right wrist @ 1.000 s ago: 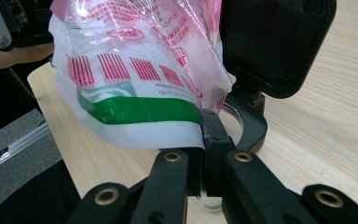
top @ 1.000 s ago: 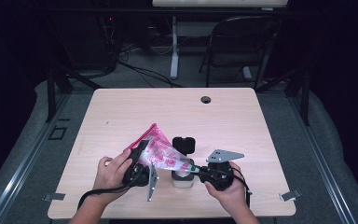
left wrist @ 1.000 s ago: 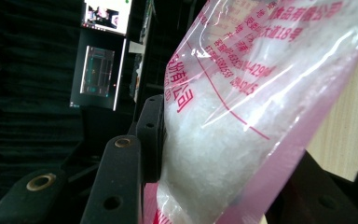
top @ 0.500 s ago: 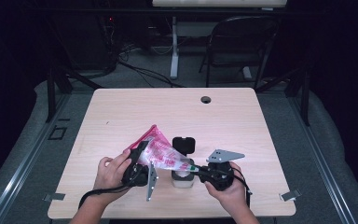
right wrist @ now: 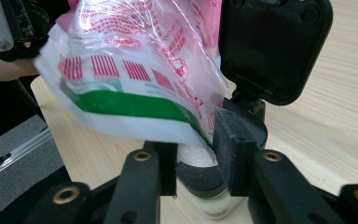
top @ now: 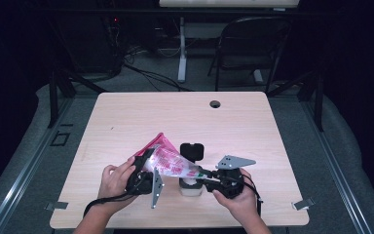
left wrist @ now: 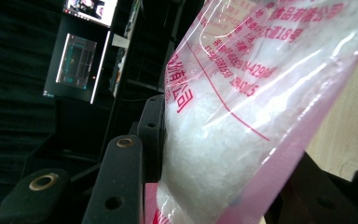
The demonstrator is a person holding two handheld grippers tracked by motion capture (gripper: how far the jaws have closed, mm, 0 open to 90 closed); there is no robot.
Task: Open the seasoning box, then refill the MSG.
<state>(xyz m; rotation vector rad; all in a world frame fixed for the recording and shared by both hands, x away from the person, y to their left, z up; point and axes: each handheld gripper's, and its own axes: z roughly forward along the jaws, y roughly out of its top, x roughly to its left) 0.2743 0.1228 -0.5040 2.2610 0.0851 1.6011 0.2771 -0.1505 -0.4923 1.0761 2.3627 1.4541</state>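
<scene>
High view: the left claw (top: 146, 168) pinches a pink-printed bag (top: 168, 163) of white grains, tilted over a small container (top: 191, 187) near the counter's (top: 175, 117) near edge.

Left claw view: jaws press the bag (left wrist: 242, 93).

Right claw view: the right claw (right wrist: 198, 158) has just been spreading, the bag's (right wrist: 135, 70) corner loose between its jaws.

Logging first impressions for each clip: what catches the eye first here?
The pink-printed clear bag of white granules, tilted over a small container with a raised black lid at the table's near edge. The left gripper clamps its upper end; the right gripper, jaws just opened, straddles its lower corner.
</scene>
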